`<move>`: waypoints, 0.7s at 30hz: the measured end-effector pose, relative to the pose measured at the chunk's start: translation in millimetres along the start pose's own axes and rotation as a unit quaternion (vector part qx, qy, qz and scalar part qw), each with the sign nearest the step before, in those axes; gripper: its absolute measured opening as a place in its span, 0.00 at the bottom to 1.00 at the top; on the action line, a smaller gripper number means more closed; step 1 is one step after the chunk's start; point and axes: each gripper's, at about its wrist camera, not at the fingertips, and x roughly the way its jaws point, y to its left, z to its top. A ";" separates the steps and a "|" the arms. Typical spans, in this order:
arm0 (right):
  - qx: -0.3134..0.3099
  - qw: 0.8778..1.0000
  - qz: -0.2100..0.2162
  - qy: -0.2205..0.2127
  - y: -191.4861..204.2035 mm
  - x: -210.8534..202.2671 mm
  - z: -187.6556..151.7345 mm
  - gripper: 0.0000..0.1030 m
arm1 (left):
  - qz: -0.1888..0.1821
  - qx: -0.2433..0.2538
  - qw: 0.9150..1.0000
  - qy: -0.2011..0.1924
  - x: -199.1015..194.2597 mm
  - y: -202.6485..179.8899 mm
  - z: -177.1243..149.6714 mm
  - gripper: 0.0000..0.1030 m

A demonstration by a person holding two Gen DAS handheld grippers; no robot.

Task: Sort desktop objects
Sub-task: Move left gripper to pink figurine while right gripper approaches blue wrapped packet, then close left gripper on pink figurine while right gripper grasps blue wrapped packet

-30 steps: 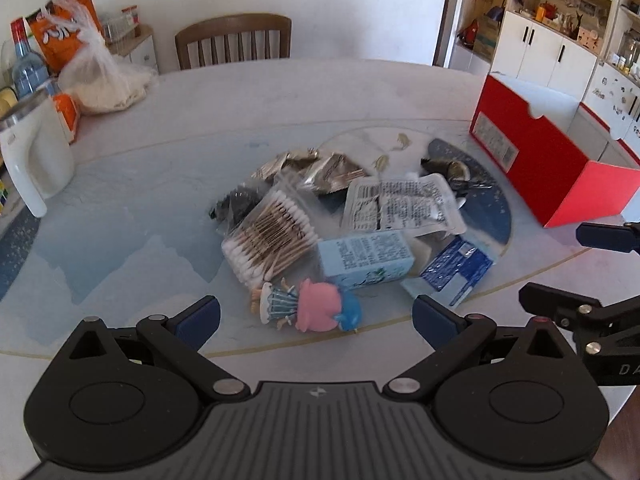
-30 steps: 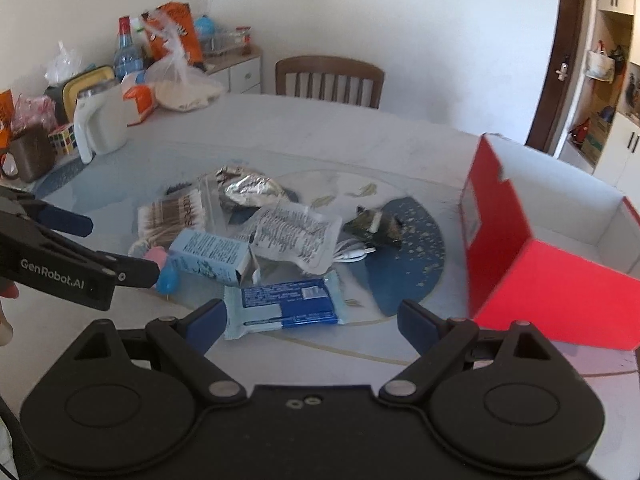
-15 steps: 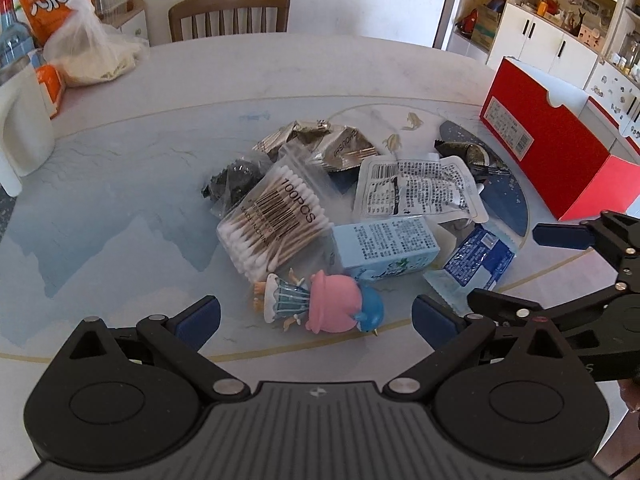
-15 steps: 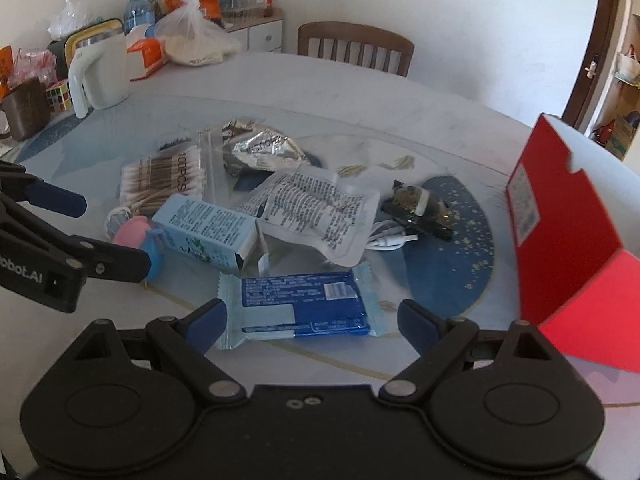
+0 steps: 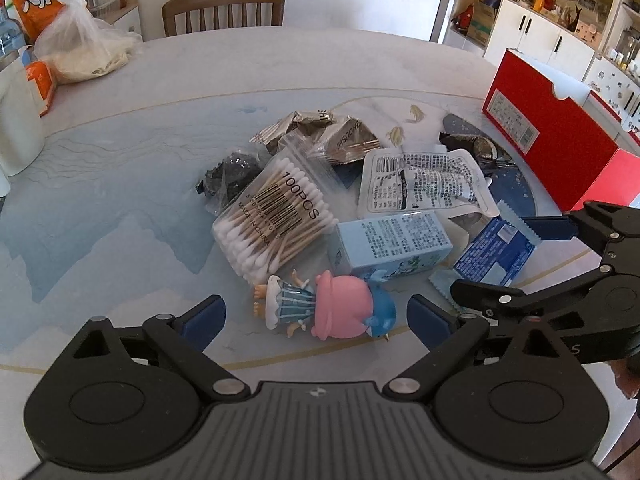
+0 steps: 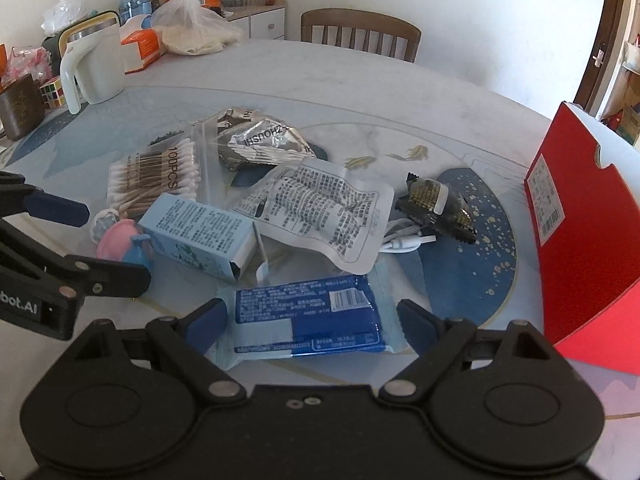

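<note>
With both tools spread wide and empty, the left tool (image 5: 316, 314) is straddling the pink figurine (image 5: 328, 306) just beside the blue carton (image 5: 390, 240), so it ought to be closing squarely across the figurine's body.

My right gripper (image 6: 310, 320) gapes wide around the blue wipes packet (image 6: 306, 322), low center; red box (image 6: 588, 248) at right edge.

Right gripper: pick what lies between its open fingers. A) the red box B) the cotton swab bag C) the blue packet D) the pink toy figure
C: the right gripper stands open with the blue packet lying flat on the table between its fingertips, not yet gripped.
</note>
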 end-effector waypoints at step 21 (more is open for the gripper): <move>0.029 0.999 0.010 0.014 -4.0 -1.8 -1.1 0.81 | -0.021 0.022 1.000 0.008 4.5 -1.8 1.8 0.76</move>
